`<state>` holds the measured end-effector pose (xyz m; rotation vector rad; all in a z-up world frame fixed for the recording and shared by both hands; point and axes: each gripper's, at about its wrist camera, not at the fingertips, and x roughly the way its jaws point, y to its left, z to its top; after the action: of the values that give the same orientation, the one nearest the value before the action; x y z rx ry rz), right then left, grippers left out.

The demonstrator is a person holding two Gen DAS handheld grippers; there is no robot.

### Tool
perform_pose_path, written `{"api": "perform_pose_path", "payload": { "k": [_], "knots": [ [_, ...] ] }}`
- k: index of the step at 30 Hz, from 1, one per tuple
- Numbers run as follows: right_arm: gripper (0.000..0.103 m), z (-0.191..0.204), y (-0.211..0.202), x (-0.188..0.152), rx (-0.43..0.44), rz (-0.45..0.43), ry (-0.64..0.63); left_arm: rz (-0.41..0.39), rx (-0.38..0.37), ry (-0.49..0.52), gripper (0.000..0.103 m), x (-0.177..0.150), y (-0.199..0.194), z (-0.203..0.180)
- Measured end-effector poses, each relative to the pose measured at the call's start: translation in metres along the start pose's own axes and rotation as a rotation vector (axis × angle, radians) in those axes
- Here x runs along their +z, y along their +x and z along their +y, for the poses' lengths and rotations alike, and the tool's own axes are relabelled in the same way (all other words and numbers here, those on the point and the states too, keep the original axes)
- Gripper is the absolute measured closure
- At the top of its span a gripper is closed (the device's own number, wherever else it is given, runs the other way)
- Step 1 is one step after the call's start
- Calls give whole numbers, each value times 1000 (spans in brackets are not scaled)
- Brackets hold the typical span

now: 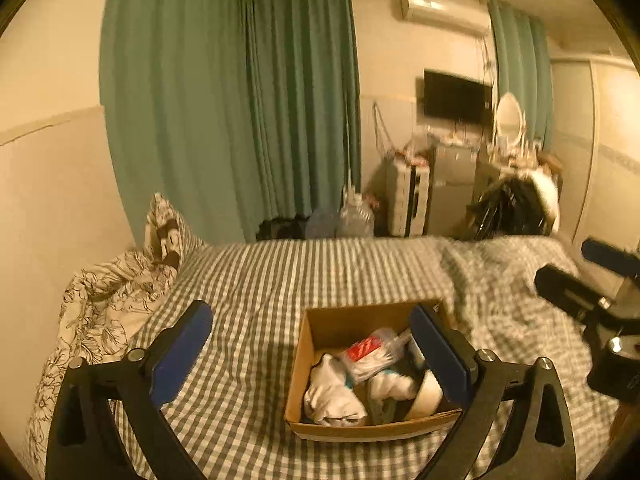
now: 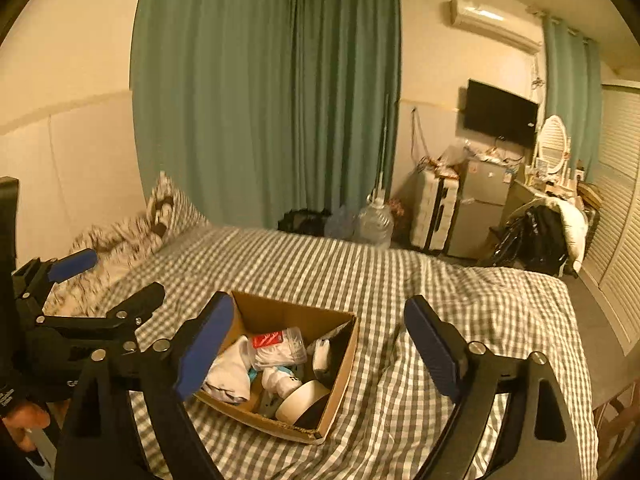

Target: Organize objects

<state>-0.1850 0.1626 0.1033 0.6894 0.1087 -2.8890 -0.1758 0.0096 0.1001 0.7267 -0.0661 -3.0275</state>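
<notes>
Risk: the cardboard box [image 1: 372, 376] sits on a soft, rumpled checked bed [image 1: 280, 280], so a push on one wall could tip it or slide it; I judge the piled contents could spill over the low near rim.
Cause: both tools hang close over the box, and a careless dip could catch a flap or wall.
Box place: on the bed, near edge, towards the middle; a pillow [image 1: 168, 232] lies well apart at the far left.
Box contents: white socks [image 1: 332, 392], a clear plastic packet with a red label [image 1: 370, 354], a round white dish [image 2: 304, 402] at the near right corner, other small things too jumbled to name.
Left tool [image 1: 316, 354]: released, jaws spread wide, nothing between the pads; the box lies just under and beyond its right finger.
Right tool [image 2: 320, 356]: released, jaws wide, empty; the box shows between its fingers, nearer the left one, not touched.
Task stage: by my reading, things are gathered in the box.
</notes>
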Motion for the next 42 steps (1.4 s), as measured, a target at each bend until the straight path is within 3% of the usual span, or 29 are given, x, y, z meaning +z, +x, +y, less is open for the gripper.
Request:
{"api": "perform_pose_path", "payload": {
  "k": [6,10,14,23,42],
  "knots": [
    [10,-1,-57,-7,-22,-78,14,-91,-20,-36,0,-3,-56,3],
    [1,-7,-84,-24,-54,-121,27,-132,-11,-33,0,-16,-82,2],
    [0,-13,-99,-47,-88,-165,23,-165,12,-28,0,-41,-100,1],
    [0,-24,-77,-88,-117,-112,32,-110,56,-81,0,-89,-96,7],
    [0,-18,-65,-97,-115,-97,55,-79,53,-92,0,-95,-86,11]
  ]
}}
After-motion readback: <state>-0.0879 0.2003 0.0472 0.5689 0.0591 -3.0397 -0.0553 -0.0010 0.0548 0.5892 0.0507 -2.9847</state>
